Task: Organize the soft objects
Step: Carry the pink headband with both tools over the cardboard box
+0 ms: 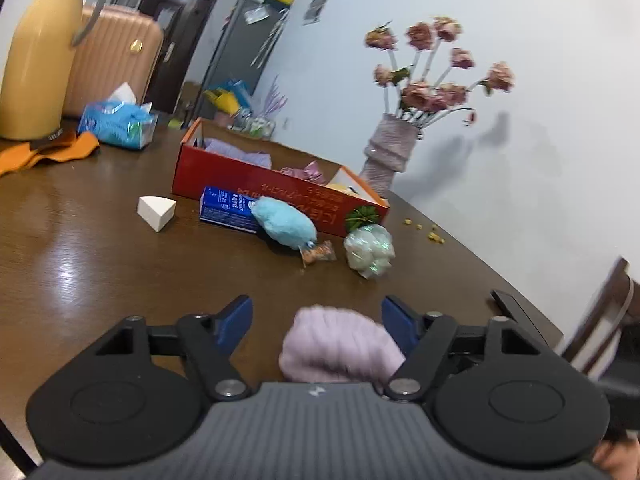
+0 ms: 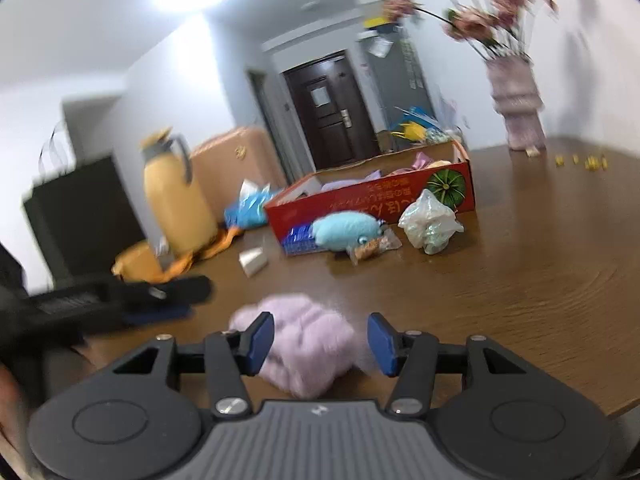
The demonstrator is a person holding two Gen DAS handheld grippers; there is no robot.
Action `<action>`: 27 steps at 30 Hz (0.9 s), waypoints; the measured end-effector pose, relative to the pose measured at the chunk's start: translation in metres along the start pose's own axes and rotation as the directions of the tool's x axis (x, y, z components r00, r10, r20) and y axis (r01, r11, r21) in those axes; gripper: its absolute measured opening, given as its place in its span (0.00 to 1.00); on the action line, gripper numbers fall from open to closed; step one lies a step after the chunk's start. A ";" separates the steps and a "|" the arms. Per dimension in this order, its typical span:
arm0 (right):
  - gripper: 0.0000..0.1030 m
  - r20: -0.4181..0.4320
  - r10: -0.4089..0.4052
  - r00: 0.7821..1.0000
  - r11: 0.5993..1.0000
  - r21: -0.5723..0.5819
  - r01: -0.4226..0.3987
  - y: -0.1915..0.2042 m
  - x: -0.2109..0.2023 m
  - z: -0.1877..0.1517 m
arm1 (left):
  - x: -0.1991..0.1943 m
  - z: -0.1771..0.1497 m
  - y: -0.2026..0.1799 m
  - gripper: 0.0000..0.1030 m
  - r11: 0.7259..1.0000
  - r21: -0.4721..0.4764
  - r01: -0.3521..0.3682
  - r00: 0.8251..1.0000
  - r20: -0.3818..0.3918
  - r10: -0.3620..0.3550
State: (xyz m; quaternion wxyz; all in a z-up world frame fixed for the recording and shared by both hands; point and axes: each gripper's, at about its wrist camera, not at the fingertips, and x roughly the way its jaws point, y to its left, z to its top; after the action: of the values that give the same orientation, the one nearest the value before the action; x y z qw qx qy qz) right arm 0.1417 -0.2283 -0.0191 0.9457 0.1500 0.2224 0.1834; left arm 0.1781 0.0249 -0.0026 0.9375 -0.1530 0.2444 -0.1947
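Step in hand, as I read it: getting the lilac knitted piece [image 1: 340,346] ready for the red cardboard box [image 1: 276,184], which already holds other soft things. It lies bunched on the bench [image 1: 100,248], not in the box.

Left tool [image 1: 316,322]: jaws apart, nothing clamped. The lilac piece sits in the gap, close against the 3 o'clock pad; whether it touches I can't tell from the blur. The 9 o'clock pad is clear of it.

Right tool [image 2: 321,340]: jaws also apart, no grip. The same lilac piece [image 2: 304,352] lies in the gap, overlapping the 9 o'clock pad and well off the 3 o'clock one. My left tool shows at 9 o'clock in that view, blurred.

Next move calls for: centre one tool over the bundle, close on a thick fold so it doesn't slip out, lift, carry to 12 o'clock, drop over the box rim.

Still loose in front of the box: light blue plush toy [image 1: 286,222] and a crinkled plastic bag [image 1: 370,250]. Likely next candidates.
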 end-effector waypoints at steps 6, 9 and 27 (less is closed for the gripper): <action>0.33 -0.094 -0.097 0.991 0.992 0.075 0.104 -0.007 0.036 -0.010 | 0.034 -0.016 -0.006 0.25 0.997 0.048 -0.063 0.989 -0.130 0.068; 0.35 -0.075 -0.146 0.986 0.988 0.035 0.149 -0.007 0.038 -0.009 | 0.018 -0.032 -0.014 0.26 0.996 0.050 -0.074 0.989 -0.121 0.079; 0.19 -0.093 -0.136 0.986 0.987 -0.102 0.126 0.009 0.045 -0.015 | 0.018 -0.030 -0.007 0.31 1.000 -0.003 0.003 0.977 -0.214 -0.003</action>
State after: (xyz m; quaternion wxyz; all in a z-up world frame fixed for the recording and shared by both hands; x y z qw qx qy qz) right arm 0.1700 -0.1985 -0.0447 0.9495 0.0801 0.2698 0.1385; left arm 0.1749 0.0054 -0.0321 0.9052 -0.1327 0.3440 -0.2113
